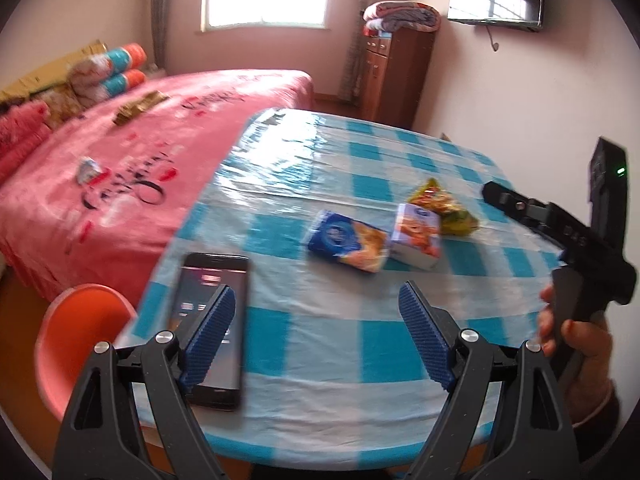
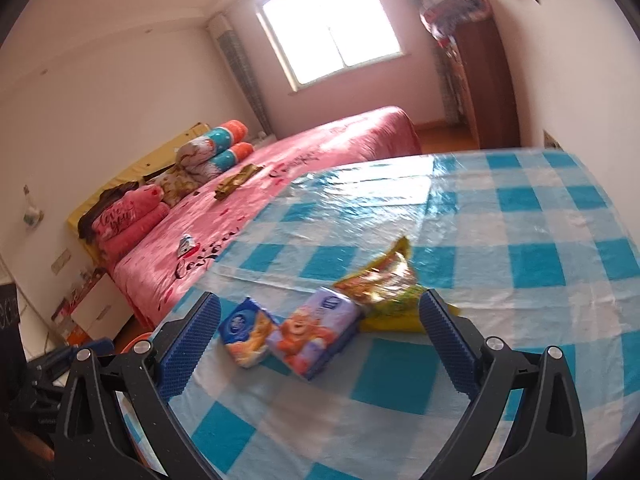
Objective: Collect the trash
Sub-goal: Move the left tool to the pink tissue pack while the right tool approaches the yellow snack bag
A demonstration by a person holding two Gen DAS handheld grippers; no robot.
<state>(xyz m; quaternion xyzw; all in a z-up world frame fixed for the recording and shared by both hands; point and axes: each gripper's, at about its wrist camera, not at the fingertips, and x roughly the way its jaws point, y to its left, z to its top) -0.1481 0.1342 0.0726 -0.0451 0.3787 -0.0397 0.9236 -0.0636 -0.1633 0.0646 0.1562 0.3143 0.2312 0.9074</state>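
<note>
Checked table (image 2: 520, 208) holds, seemingly, three snack packets (image 2: 308, 332); both claws (image 1: 316, 340) (image 2: 320, 344) gape empty.

Tablecloth (image 1: 360, 344): blue and white checks
Bedspread (image 1: 120, 184): pink, dark script and red marks
Chair (image 1: 80, 320): orange
Phone (image 1: 216, 320): black
Left pack (image 1: 348, 240): blue and white
Middle pack (image 1: 416, 236): lilac, orange bear
Wrapper (image 1: 444, 204): yellow, green, red
Pads (image 1: 212, 336): blue, ribbed
Cabinet (image 1: 396, 76): brown

Two snack packets (image 2: 294, 330) and a crumpled yellow wrapper (image 2: 390, 292) lie clustered.
</note>
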